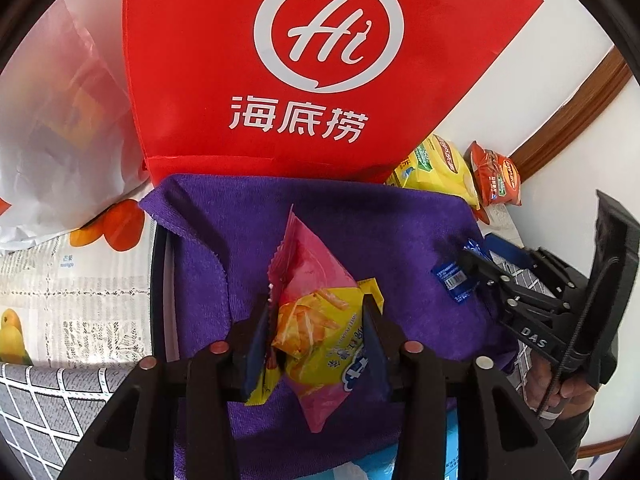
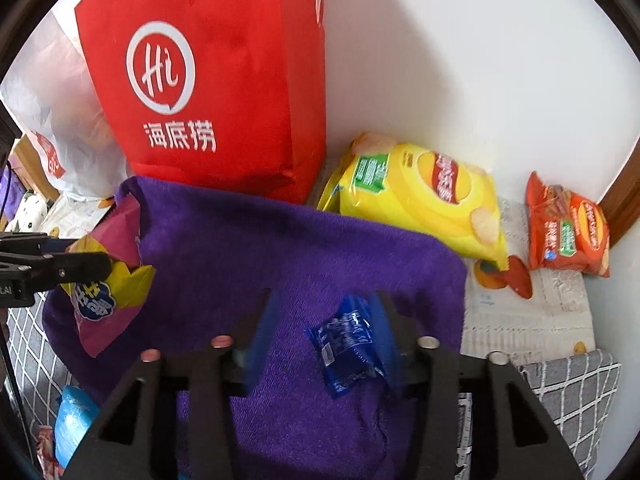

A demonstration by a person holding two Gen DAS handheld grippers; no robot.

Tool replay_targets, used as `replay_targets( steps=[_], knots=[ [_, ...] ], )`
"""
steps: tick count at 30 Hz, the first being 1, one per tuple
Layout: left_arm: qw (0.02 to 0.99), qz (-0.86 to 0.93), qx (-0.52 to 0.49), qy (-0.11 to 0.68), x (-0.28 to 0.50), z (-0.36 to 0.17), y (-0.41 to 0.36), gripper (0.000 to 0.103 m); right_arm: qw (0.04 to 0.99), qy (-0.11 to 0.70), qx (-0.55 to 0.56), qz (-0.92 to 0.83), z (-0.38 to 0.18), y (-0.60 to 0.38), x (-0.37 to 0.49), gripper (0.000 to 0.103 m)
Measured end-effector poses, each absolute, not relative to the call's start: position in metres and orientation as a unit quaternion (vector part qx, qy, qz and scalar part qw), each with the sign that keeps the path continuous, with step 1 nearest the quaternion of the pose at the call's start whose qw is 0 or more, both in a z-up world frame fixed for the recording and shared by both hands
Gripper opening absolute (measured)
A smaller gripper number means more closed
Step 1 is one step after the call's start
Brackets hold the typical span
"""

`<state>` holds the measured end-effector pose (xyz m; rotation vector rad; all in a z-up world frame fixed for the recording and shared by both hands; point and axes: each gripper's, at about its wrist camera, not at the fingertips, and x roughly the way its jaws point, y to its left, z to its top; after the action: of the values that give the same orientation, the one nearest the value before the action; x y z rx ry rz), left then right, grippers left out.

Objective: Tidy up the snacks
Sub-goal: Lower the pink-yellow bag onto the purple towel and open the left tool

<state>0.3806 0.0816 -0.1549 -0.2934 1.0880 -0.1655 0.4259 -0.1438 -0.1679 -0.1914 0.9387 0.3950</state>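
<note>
My left gripper (image 1: 316, 332) is shut on a pink and yellow snack bag (image 1: 316, 296) and holds it over a purple towel (image 1: 360, 224). The bag also shows in the right wrist view (image 2: 112, 276), with the left gripper's fingers (image 2: 80, 266) at the left edge. My right gripper (image 2: 324, 328) is open over the towel (image 2: 280, 248). A small blue packet (image 2: 348, 340) rests against its right finger; the left finger stands well apart and looks blurred. In the left wrist view the right gripper (image 1: 476, 268) is at the right with the blue packet (image 1: 454, 280).
A red tote bag (image 1: 320, 60) stands behind the towel against the white wall. A yellow chip bag (image 2: 424, 196) and an orange snack bag (image 2: 568, 228) lie at the right by the wall. A white plastic bag (image 1: 52, 140) sits at the left.
</note>
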Motion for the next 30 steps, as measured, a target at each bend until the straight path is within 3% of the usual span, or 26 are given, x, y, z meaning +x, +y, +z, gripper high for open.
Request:
replay_targets(
  steps=[2, 9, 19, 23, 30],
  knots=[
    [0.84, -0.078, -0.138, 0.519, 0.381, -0.154, 0.081, 0.05, 0.874, 0.441, -0.087, 0.184, -0.162, -0.145, 0.424, 0.065],
    [0.86, -0.071, -0.118, 0.492, 0.367, -0.126, 0.081, 0.068, 0.889, 0.418, -0.074, 0.17, -0.141, -0.142, 0.411, 0.067],
    [0.893, -0.074, -0.099, 0.433, 0.342, -0.082, 0.072, 0.069, 0.896, 0.417, -0.079, 0.133, -0.116, -0.135, 0.368, 0.073],
    [0.897, -0.108, -0.111, 0.415, 0.326, -0.063, 0.066, 0.069, 0.904, 0.408, -0.046, 0.121, -0.101, -0.15, 0.339, 0.085],
    [0.929, -0.093, -0.055, 0.354, 0.29, -0.023, 0.052, 0.069, 0.91, 0.399, -0.045, 0.102, -0.079, -0.168, 0.291, 0.085]
  ],
)
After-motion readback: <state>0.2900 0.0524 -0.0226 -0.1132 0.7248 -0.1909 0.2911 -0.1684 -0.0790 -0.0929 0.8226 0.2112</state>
